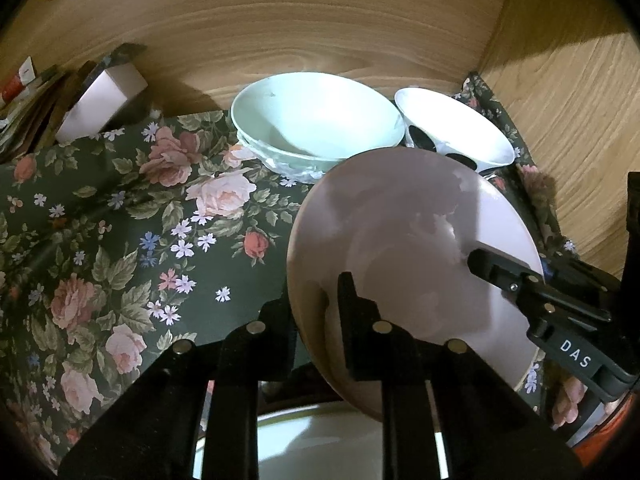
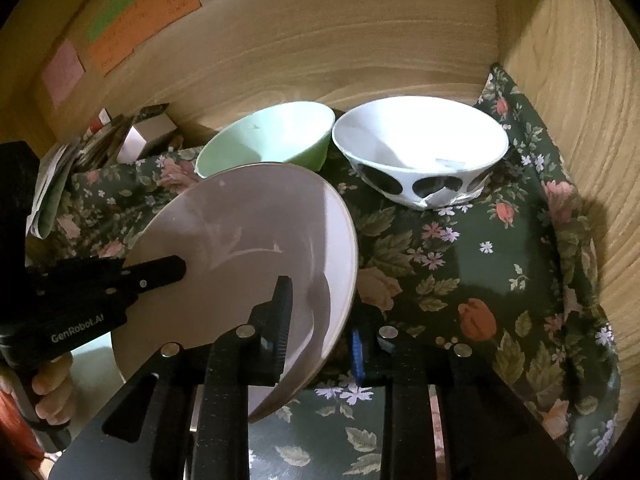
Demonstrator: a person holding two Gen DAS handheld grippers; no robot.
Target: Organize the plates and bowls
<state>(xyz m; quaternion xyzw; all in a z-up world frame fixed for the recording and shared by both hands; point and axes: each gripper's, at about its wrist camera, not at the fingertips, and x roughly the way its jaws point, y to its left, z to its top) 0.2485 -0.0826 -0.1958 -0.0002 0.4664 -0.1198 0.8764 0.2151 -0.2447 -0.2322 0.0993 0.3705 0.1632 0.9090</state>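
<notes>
step: two-handed plate lift | left gripper clamped on plate near rim | right gripper clamped on opposite rim | plate tilted between both, bowls beyond | advice: raise together, level (glazed, may slip)

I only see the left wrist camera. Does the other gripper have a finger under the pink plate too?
Observer: Yes, the right wrist view shows the right gripper clamping the plate rim, its blue-padded finger underneath.
Operator: Anything stuck on the wall?
Observer: Paper notes, orange, green and pink, upper left.
Operator: Who holds my gripper?
Observer: A hand wraps the left gripper's handle.
</notes>
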